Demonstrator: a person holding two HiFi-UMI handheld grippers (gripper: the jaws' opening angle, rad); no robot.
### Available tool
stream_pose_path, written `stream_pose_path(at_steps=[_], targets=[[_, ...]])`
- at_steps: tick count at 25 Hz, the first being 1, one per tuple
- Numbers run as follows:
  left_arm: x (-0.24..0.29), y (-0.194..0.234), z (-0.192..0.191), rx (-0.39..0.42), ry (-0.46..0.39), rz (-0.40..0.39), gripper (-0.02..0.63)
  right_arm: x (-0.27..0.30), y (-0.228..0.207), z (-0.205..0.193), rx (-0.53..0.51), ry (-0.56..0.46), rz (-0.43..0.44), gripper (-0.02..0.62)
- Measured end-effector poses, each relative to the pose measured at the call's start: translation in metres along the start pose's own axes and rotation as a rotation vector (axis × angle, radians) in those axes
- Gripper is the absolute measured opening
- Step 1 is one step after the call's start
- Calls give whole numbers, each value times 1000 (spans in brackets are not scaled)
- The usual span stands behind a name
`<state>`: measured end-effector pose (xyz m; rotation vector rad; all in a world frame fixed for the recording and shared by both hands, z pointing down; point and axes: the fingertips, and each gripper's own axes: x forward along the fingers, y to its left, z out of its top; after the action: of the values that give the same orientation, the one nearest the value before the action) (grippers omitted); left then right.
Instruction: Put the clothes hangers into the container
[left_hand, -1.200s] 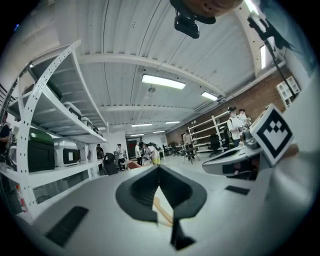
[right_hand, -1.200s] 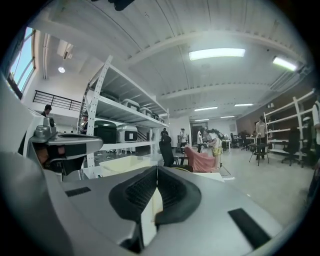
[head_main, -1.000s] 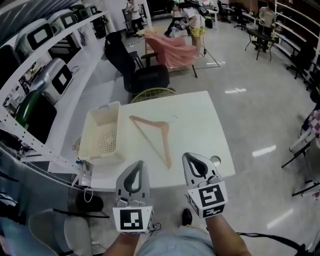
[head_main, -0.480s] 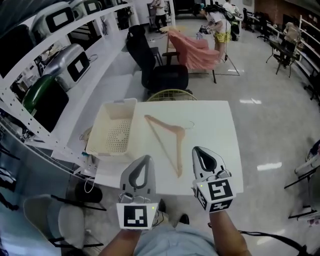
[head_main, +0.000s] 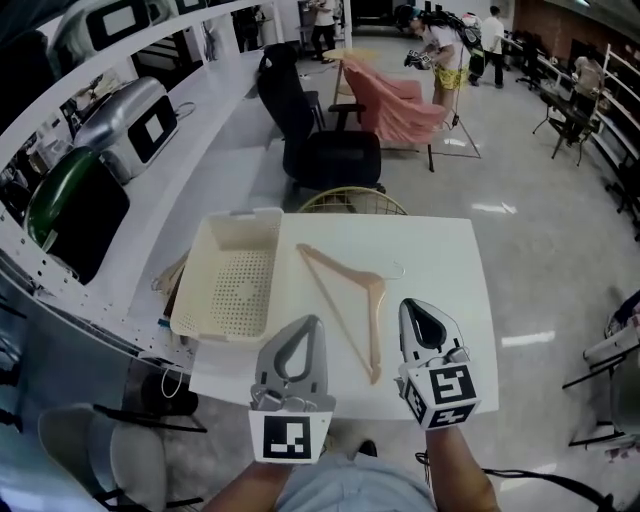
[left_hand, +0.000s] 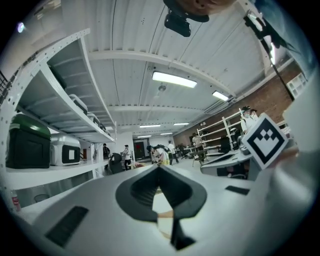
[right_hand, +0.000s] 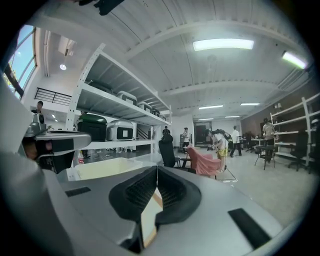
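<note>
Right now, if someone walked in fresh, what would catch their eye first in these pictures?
A pale wooden hanger lies flat in the middle of the white table, with an empty cream basket at the table's left edge. Nearer the camera, the left tool and right tool hover at the table's near edge, both closed and holding nothing.
</note>
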<state>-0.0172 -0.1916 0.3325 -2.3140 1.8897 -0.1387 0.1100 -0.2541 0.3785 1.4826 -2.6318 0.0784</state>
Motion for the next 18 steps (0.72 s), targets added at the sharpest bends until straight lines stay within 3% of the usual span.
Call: stream_pose_path(at_steps=[9, 18], targets=[[67, 58, 13, -58, -69, -88, 12, 55, -8, 36, -39, -14, -126, 12], [99, 104, 11, -19, -109, -129, 12, 70, -13, 44, -43, -19, -245, 12]])
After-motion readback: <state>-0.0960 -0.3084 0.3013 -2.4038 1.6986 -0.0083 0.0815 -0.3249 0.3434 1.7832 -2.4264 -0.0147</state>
